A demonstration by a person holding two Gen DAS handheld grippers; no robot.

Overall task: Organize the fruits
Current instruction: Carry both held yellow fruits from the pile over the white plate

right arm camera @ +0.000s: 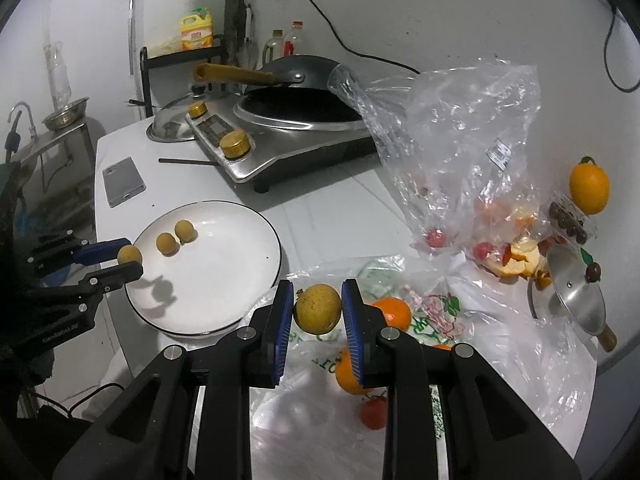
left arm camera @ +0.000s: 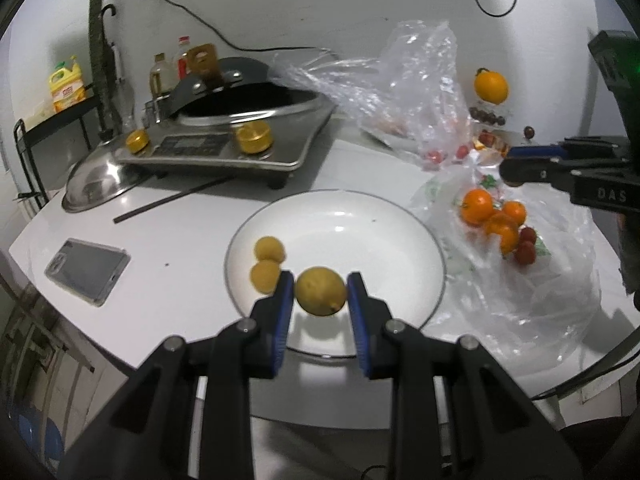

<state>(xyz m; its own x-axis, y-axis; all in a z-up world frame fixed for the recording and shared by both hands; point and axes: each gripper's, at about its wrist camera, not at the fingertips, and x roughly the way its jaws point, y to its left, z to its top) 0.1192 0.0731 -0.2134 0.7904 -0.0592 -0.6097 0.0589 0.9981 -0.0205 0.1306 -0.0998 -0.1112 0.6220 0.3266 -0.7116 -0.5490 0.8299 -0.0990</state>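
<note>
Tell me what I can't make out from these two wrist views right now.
- Left wrist view: the right gripper is side-on, so its fruit is hidden.
- Both views: clear plastic bag blurs its contents.
- Right wrist view: oranges are partly behind the gripper fingers.

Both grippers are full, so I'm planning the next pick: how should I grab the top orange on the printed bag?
Grip the orange across its round middle, coming from above. The printed bag lies flat there, its top is bare, and neighbouring oranges crowd its lower side.
</note>
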